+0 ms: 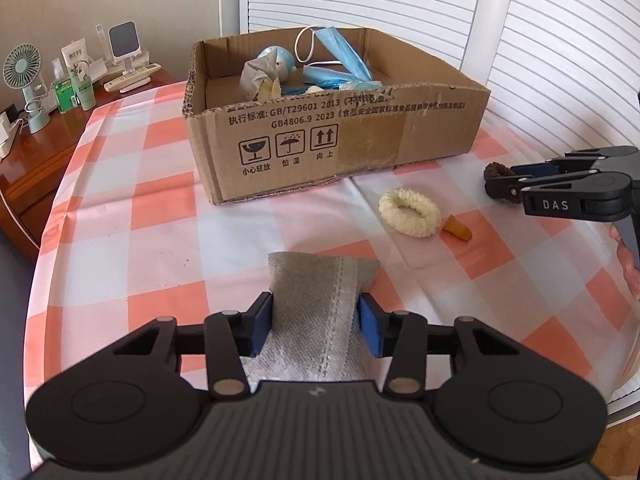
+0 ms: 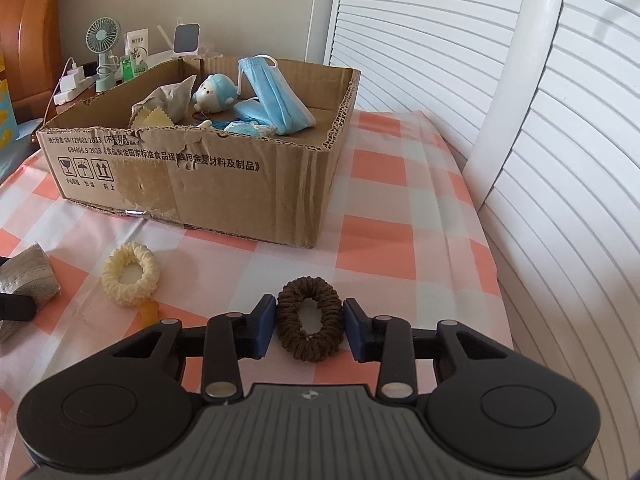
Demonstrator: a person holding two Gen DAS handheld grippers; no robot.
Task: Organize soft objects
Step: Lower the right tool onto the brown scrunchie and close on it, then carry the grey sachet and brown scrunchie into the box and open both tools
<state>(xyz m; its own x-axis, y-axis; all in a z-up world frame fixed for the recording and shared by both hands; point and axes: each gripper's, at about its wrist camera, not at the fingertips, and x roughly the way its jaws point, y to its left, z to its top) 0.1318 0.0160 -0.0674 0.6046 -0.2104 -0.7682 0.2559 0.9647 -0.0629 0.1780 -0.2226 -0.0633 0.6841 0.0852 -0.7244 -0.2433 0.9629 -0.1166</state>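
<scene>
We are gripping the grey pouch (image 1: 316, 312) in our left gripper (image 1: 316, 320), jaws pressing its two sides; its long axis is running away from us toward the cardboard box (image 1: 340, 136). Our right gripper (image 2: 309, 326) is clenching the brown scrunchie (image 2: 310, 316), an oval lying flat, long axis pointing ahead. The cream scrunchie (image 1: 409, 211) is lying between them on the checked desk (image 1: 132, 216), with open cloth before the box and the desk's edge close on the right.
</scene>
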